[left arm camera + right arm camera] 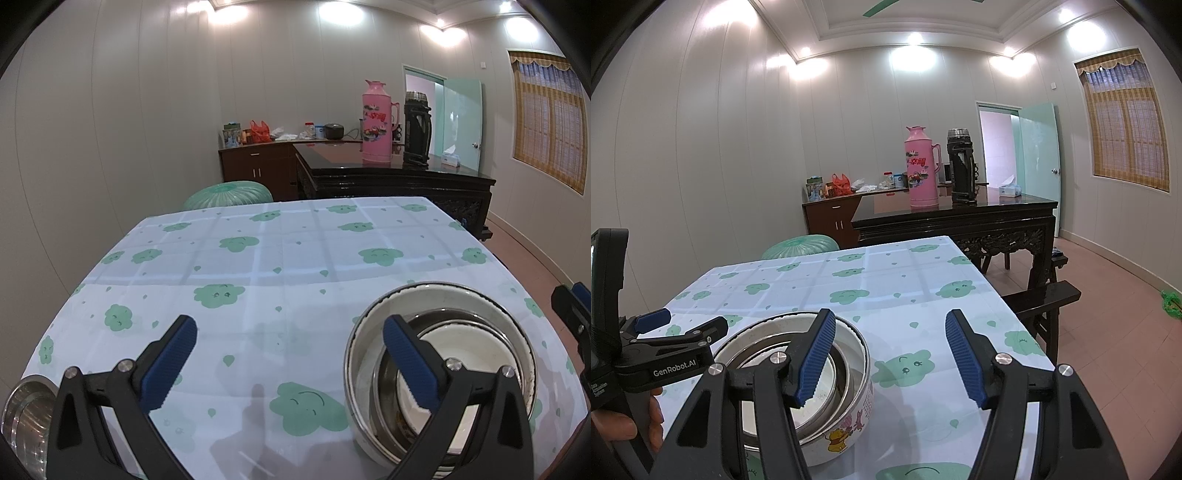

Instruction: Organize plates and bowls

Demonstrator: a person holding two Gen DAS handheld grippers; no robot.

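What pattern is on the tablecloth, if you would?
Green smiling clouds on the tablecloth; left wrist view.

Steel bowl (26, 417), frame-cut

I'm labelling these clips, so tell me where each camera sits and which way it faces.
Left wrist: on the left gripper, facing across the clothed table; its open fingers show, nested bowls to the right.
Right wrist: on the right gripper, facing the same way; its open fingers, a hand gripping the left gripper.
Shared: bowls, pink thermos.
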